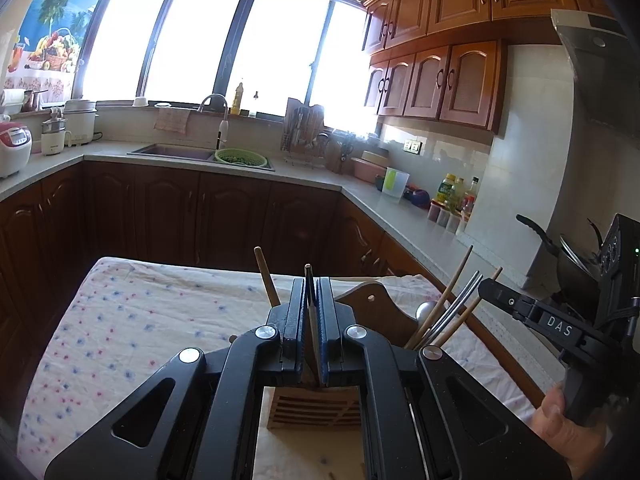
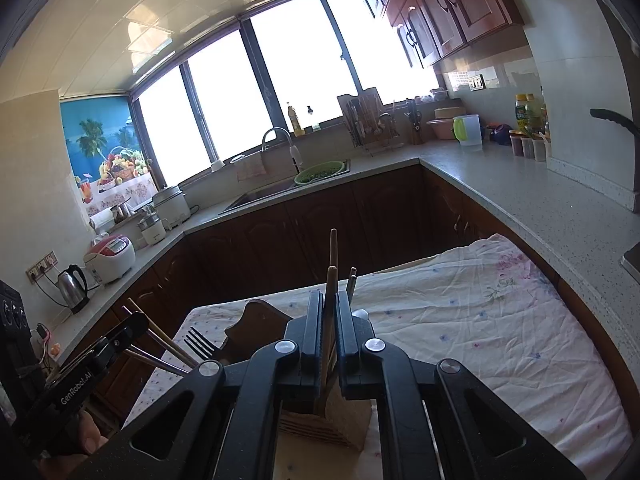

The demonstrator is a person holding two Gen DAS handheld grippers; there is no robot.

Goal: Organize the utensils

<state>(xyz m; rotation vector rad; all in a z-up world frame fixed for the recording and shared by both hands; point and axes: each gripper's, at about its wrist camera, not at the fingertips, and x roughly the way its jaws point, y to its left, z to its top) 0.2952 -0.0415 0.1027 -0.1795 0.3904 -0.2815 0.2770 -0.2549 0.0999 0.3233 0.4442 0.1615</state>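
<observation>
A slatted wooden utensil holder (image 1: 314, 410) stands on the cloth-covered table, below both grippers; it also shows in the right wrist view (image 2: 332, 420). My left gripper (image 1: 311, 284) is shut on a thin dark utensil (image 1: 309, 280) that points up over the holder. A wooden stick (image 1: 266, 278) rises just left of it. My right gripper (image 2: 329, 300) is shut on a wooden chopstick (image 2: 329, 292) that reaches down into the holder. Chopsticks and a metal fork (image 1: 452, 308) lean in the holder's right part; the fork (image 2: 198, 342) shows left of the right gripper.
The table has a flowered white cloth (image 1: 140, 320). A brown wooden board (image 1: 380, 304) stands behind the holder. Kitchen counters (image 2: 540, 196) run around the room with a sink (image 1: 172, 151), a green colander (image 1: 240, 157), rice cookers, a kettle (image 2: 74, 288) and bottles.
</observation>
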